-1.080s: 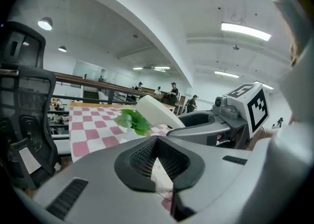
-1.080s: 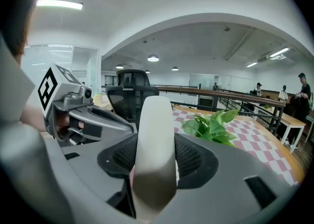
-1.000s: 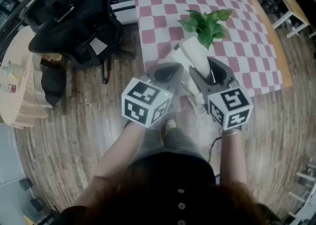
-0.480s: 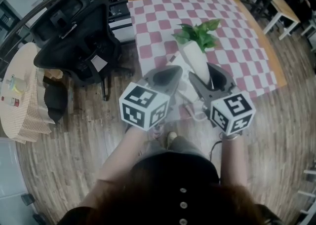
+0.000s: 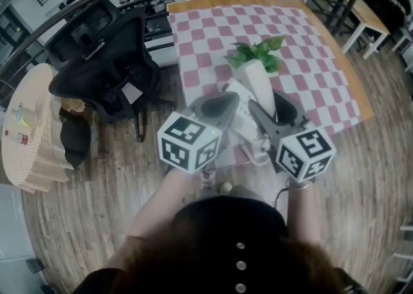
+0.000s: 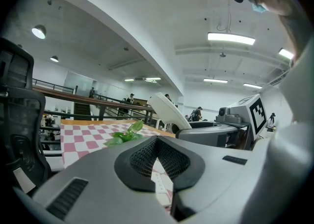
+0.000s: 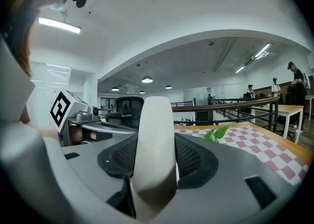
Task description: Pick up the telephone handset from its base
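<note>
White, smooth plastic with a rounded end: the telephone handset point(image 5: 259, 88) is a long, slightly curved bar, standing nearly upright. The right claw point(image 5: 279, 107) is clamped on its lower part. In the right gripper view the handset point(image 7: 156, 142) fills the gap between the two mesh pads, and its rounded end rises above them.

It is held off its base point(image 5: 243, 124), above the near edge of the checked surface point(image 5: 310, 41), closer to the near left corner. The base lies on that edge between the two claws. A coiled cord point(image 5: 261, 152) hangs just in front of it.

The left claw point(image 5: 217, 102) is beside the right one and holds nothing. In the left gripper view the left claw point(image 6: 158, 165) has its jaws drawn close, with only a narrow slit between them. The base's keys point(image 6: 162, 182) show through the slit. A green plant point(image 5: 257, 54) stands farther in from the near edge.

Compared with a second ago, the right claw has kept its grip. The surface and plant now sit higher in the head view. The handset's end, which overlapped the leaves then, now shows just below them. The black office chair point(image 5: 103, 54) off the left edge has likewise shifted up.
</note>
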Motion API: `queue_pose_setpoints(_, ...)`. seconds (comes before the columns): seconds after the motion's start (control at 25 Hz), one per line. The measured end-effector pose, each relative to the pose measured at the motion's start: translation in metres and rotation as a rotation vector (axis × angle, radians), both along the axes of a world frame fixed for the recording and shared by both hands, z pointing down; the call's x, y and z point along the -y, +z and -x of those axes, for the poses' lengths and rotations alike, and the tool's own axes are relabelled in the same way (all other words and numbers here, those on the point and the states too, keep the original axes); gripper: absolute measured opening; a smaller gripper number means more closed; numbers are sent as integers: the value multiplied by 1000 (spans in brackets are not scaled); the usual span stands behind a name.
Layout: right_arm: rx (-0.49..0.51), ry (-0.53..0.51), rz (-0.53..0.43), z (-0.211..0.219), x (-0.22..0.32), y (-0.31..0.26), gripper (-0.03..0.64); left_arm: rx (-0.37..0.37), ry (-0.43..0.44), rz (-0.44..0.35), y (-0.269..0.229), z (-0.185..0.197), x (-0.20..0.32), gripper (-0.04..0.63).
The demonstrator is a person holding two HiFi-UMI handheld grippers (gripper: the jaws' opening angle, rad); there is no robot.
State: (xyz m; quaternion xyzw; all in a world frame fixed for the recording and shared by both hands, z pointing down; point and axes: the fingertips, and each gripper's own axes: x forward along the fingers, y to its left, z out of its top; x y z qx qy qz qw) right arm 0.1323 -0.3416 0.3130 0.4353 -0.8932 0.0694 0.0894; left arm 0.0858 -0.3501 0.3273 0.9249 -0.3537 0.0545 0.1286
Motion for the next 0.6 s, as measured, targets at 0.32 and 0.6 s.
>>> queue_pose_setpoints(0.32,7,-36,-4,3,-9,1,222,-9,16,9,4,-5,-6,6)
queue_pose_setpoints(0.6,21,-15,0,-4,-6,4,221,-13,0,24,11,-3,-5,6)
